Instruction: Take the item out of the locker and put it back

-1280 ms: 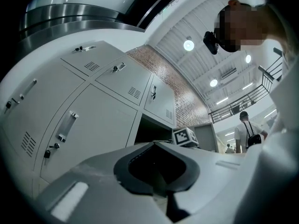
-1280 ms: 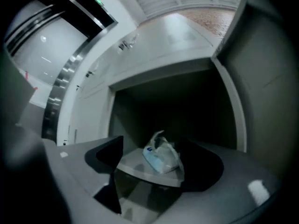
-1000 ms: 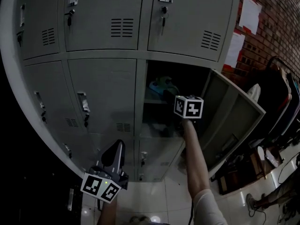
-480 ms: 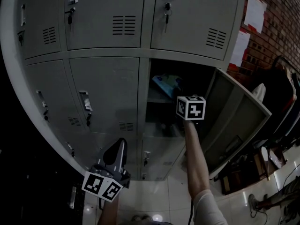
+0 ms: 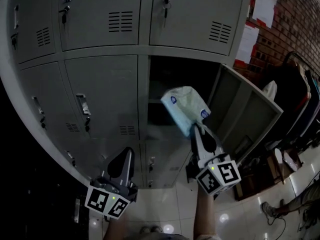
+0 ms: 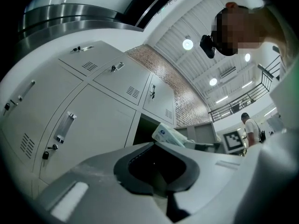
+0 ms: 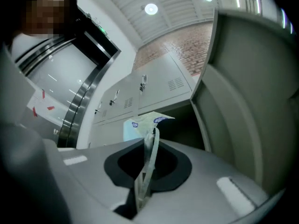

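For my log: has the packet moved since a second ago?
Yes. The packet has come forward out of the open locker compartment, pinched in the right claw.

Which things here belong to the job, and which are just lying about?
In the job: pale crinkly plastic packet, pinched in the right tool; open grey metal locker.
Just about: empty left tool; white paper sheets on the brick wall; closed locker doors.
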The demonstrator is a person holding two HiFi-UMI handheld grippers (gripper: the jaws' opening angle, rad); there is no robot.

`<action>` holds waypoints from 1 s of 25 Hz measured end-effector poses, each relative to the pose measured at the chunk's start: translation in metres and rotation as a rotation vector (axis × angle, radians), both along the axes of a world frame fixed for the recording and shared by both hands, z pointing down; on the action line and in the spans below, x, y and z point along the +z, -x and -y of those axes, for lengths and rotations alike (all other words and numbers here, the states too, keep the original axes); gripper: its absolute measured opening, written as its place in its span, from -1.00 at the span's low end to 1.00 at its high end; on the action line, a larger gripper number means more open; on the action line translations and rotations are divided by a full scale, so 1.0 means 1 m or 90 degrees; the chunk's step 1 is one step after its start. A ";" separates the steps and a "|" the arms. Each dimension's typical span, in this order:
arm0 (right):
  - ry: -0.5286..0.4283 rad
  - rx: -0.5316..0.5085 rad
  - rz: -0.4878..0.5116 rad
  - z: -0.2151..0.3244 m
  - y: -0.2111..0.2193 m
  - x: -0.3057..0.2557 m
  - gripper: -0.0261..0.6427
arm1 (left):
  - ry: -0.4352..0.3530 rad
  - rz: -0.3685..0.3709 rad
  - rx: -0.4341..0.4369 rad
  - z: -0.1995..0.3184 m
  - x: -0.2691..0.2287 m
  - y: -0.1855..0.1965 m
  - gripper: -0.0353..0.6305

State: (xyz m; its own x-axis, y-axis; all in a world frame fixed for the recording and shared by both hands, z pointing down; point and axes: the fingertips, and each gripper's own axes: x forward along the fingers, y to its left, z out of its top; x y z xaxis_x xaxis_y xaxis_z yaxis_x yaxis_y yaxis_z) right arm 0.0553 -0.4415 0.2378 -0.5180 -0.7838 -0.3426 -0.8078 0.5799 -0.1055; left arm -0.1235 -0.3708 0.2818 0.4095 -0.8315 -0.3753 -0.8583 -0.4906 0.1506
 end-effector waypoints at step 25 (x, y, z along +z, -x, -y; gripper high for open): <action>-0.026 -0.033 0.019 -0.104 0.007 0.041 -0.87 | -0.003 -0.001 -0.014 -0.031 0.008 -0.016 -0.88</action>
State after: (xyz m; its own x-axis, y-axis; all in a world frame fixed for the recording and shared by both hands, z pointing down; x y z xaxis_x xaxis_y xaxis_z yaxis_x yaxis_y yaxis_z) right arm 0.0486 -0.3380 0.2784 -0.5464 -0.7417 -0.3890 -0.7737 0.6248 -0.1047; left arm -0.1078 -0.3394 0.2894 0.3906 -0.8387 -0.3796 -0.8684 -0.4725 0.1503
